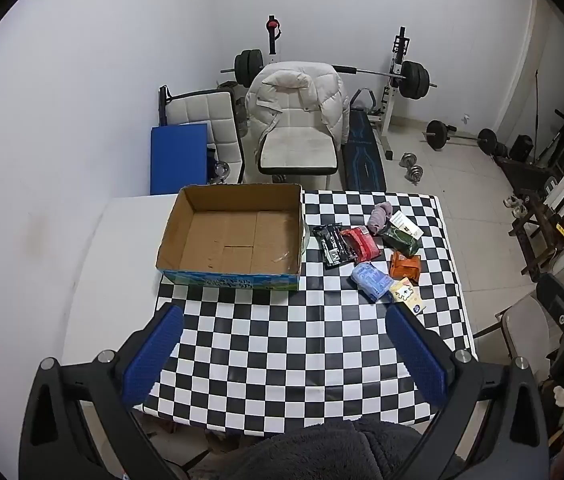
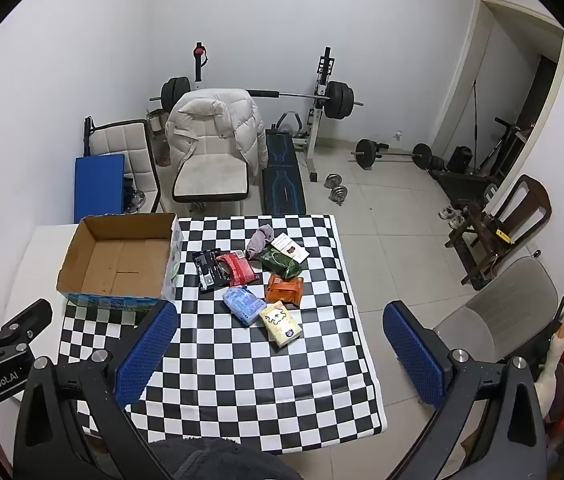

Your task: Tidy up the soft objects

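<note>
Checkerboard cloth (image 1: 282, 344) covers most of the table in front of us, and on its far left corner sits the big cardboard box (image 1: 234, 236), open-topped with nothing in it that we can see, so nothing is sorted yet by our reckoning. To the right of the box lies the cluster of soft packs, all flat on the cloth and crowded together: a black pouch (image 2: 210, 269) and a red pack (image 2: 238, 269) nearest the box and overlapping, a green bag (image 2: 280, 265) behind them with a grey rolled cloth (image 2: 261, 240) and a white card (image 2: 290, 247) at the back, then an orange pack (image 2: 285, 290), a blue pack (image 2: 244, 305) and, closest to us, a yellow pack (image 2: 280, 324). Our left gripper (image 1: 283, 352) hangs above the near cloth with its blue pads spread wide and nothing between them; our right gripper (image 2: 278, 354) is spread just as wide and holding nothing, lined up almost straight on the yellow pack. That one looks like the sensible first pick, since it lies at the edge of the pile, though it touches the blue pack at one corner. To do it well we should come down across its narrow width, squeeze gently because it will likely give, lift clear before swinging left, and let go low inside the box.
</note>
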Motion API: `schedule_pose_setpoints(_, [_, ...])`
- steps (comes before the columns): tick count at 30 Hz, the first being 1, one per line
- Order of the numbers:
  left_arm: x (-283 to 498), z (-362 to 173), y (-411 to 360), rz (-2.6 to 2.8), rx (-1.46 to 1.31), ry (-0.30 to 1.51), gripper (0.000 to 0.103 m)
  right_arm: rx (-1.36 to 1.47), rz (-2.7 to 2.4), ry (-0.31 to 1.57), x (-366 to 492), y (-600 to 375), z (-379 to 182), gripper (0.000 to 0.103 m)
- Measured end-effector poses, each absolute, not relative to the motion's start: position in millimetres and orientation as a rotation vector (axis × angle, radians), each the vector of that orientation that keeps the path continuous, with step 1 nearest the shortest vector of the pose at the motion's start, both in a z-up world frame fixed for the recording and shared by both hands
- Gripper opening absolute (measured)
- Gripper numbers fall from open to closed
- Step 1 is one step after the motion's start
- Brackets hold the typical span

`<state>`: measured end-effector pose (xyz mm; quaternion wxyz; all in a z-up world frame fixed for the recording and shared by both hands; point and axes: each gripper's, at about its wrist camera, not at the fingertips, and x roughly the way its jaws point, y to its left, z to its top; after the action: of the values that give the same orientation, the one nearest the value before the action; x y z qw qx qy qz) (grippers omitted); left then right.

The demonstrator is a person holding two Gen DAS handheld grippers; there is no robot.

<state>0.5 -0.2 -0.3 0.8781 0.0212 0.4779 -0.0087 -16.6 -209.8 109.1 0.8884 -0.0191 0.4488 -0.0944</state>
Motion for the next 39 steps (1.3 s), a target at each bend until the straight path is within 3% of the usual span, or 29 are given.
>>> schedule_pose_setpoints(39, [-1,16,-3,-0.020,0.055,0.962,0.103,-0.024,-0.197,0.904,-20,-209,118,0.103])
